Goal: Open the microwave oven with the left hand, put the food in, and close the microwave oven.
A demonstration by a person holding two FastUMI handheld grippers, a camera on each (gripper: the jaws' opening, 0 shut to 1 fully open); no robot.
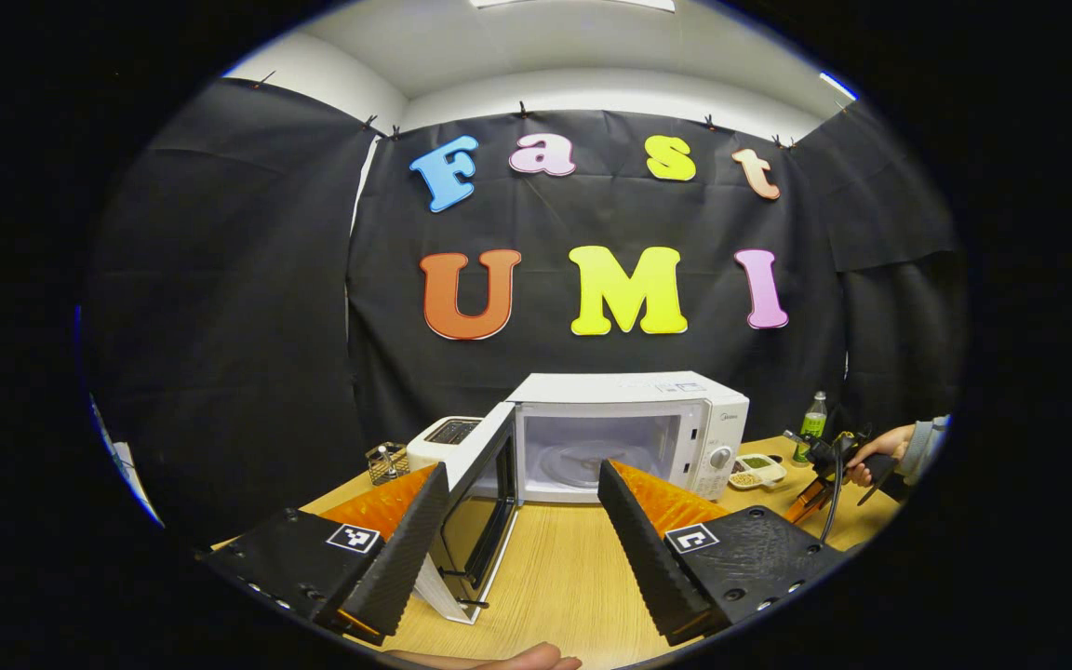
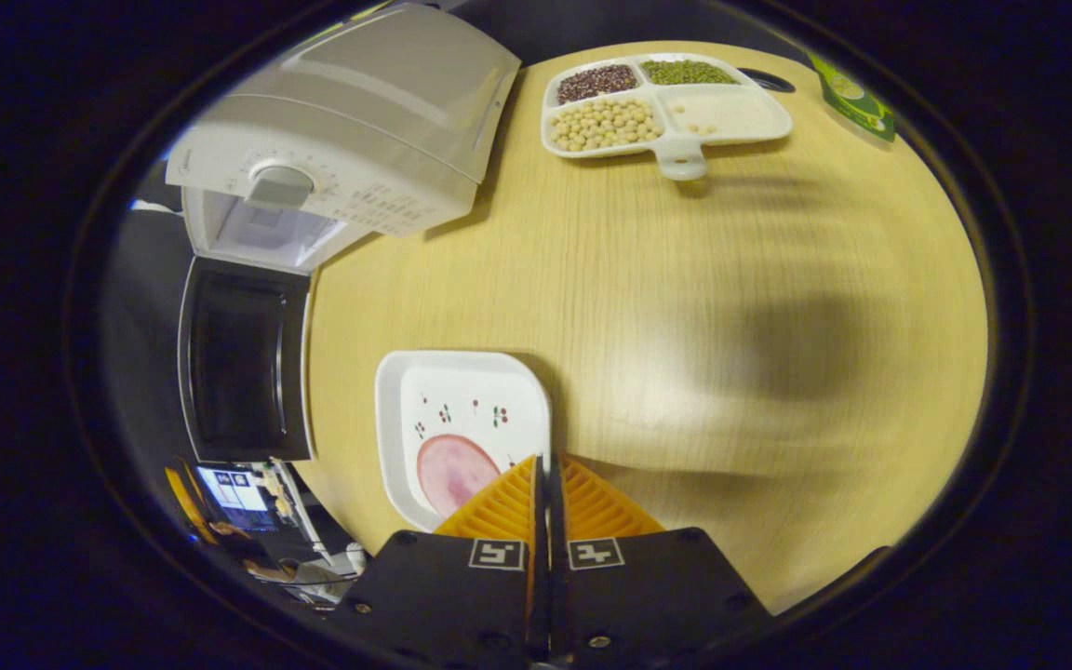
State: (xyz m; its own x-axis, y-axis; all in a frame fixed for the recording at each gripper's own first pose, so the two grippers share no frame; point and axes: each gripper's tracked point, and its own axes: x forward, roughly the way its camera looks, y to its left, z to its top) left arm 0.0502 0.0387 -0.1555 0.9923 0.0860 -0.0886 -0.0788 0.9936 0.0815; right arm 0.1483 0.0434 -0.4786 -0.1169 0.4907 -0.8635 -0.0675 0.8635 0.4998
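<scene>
1. Pale wood-grain table [image 2: 685, 307] under everything, black cloth wall [image 1: 220, 307] behind it, white ceiling above.
2. On the table: white box-shaped microwave oven [image 1: 629, 423] with its dark-windowed door [image 1: 480, 502] swung wide open, glass turntable visible inside.
3. Left of the microwave oven: white toaster [image 1: 448, 435] touching its side, and a small wire basket [image 1: 388, 461] beyond that.
4. Right of the microwave oven: white divided tray of beans and grains [image 2: 662, 104], with a green bottle [image 1: 812, 423] behind it.
5. In front of the microwave oven door: square white plate with a pink slice of food [image 2: 462, 437], flat on the table, outside the oven.
6. Left tool [image 1: 522, 498] spread wide with nothing between its fingers, hovering before the open oven.
7. Right tool [image 2: 548, 484] with fingers pressed nearly together at the plate's right edge; hard to tell whether the rim is pinched between them.
8. In the left gripper view, that right tool far to the right of the microwave oven, a hand [image 1: 876, 448] and grey sleeve on it, too small for finger detail.
9. Plate's near corner hidden behind the right tool's fingers; bottle top cut off in the right gripper view.
</scene>
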